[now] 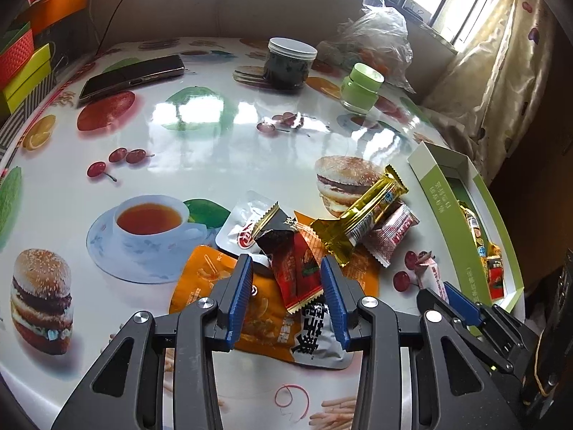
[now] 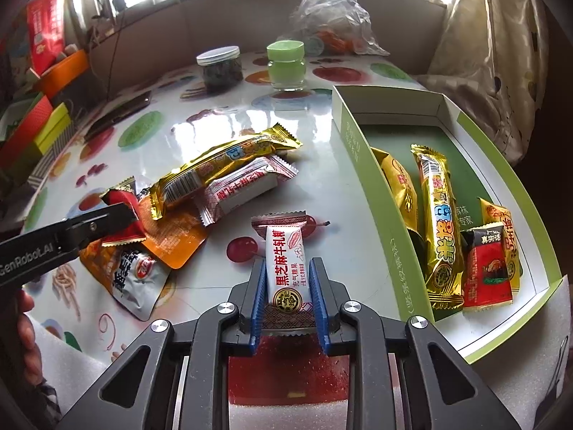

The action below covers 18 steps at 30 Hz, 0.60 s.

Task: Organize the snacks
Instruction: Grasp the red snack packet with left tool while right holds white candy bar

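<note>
Stowed in green-and-white cardboard box: several wrapped snacks. Loose on table: gold, orange, white packets. Right gripper grasps white nougat bar; left gripper, jaws parted, straddles red-black packet.

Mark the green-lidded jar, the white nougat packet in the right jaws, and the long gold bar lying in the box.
green-lidded jar [image 2: 285, 66], right wrist view, on its body.
white nougat packet [image 2: 286, 261], right wrist view, on its printed face.
long gold bar [image 2: 438, 215], right wrist view, mid-wrapper.
</note>
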Motion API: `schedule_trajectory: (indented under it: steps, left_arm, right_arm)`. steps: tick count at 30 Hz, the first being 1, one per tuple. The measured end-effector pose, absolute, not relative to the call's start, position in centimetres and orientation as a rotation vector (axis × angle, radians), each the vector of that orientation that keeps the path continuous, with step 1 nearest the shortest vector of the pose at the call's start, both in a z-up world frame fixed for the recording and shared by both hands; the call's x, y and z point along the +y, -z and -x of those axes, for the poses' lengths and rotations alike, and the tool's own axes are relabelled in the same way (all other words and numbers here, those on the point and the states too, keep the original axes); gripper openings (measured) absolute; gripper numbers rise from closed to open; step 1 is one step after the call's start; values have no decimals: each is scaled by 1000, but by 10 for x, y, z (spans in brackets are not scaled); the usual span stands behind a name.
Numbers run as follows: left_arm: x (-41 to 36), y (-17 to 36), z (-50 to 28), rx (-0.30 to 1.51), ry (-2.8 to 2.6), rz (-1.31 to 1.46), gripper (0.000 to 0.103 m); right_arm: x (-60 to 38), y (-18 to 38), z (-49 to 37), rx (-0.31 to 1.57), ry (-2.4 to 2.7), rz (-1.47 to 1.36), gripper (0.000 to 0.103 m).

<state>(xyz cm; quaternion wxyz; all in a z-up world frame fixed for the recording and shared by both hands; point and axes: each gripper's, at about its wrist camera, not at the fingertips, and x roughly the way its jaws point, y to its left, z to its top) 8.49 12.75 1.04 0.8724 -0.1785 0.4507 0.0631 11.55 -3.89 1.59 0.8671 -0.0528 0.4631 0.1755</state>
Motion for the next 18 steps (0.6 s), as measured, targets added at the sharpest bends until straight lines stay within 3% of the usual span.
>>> schedule_trajectory:
  steps: [8, 13, 18]
  left_arm:
    - [132, -5, -91, 948, -155, 400, 40]
    - [132, -3, -90, 951, -166, 388, 29]
    - [131, -5, -89, 943, -170, 370, 28]
  right_arm:
    - [-40, -16, -115, 967, -377, 103, 23]
    - [-41, -17, -115, 966, -380, 98, 23]
    - [-41, -17, -115, 967, -380, 97, 23]
